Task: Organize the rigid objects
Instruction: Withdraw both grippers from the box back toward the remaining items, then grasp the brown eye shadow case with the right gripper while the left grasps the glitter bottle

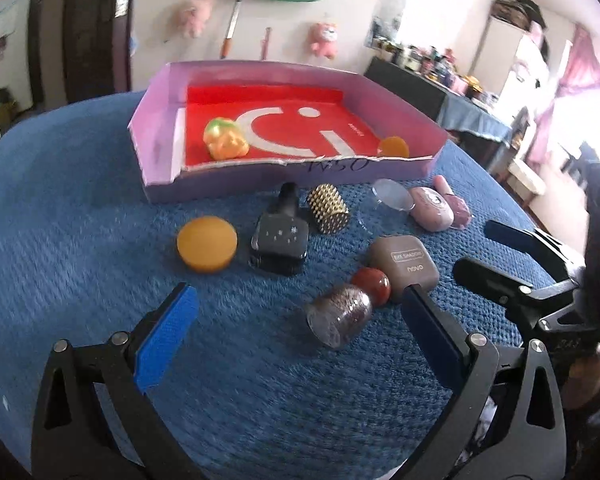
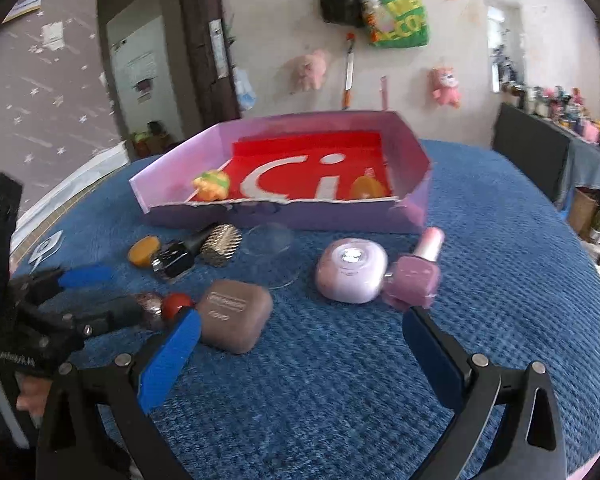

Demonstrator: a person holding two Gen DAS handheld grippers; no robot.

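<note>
We hold both grippers low over a round table under a blue textured cloth (image 1: 80,200). Our left gripper (image 1: 300,308) has its jaws spread wide and grips nothing; between its blue pads (image 1: 168,332) lies a small glitter bottle with a red round cap (image 1: 348,304) on its side, not touched by either pad. Our right gripper (image 2: 300,332) is likewise wide open and empty, hanging just in front of the pink nail polish bottle (image 2: 414,276) and the round pale-pink case (image 2: 352,270), which lie touching each other.

A brown eyeshadow compact (image 1: 404,266) sits just beside the red cap. Farther back, in a loose row before the box, we see an orange disc (image 1: 207,244), a black nail polish bottle (image 1: 280,240) lying down, a gold studded cylinder (image 1: 327,208) just beside its cap, and a clear round lid (image 1: 392,196).

The lilac cardboard box (image 1: 156,128) with a red floor stands at the far side of the cloth. Inside it, a yellow-green and orange toy (image 1: 224,138) rests near the left wall and a second orange disc (image 1: 394,147) leans in the front right corner.

On the wall behind hang two pink plush toys (image 2: 312,68) and a green bag (image 2: 400,16).
</note>
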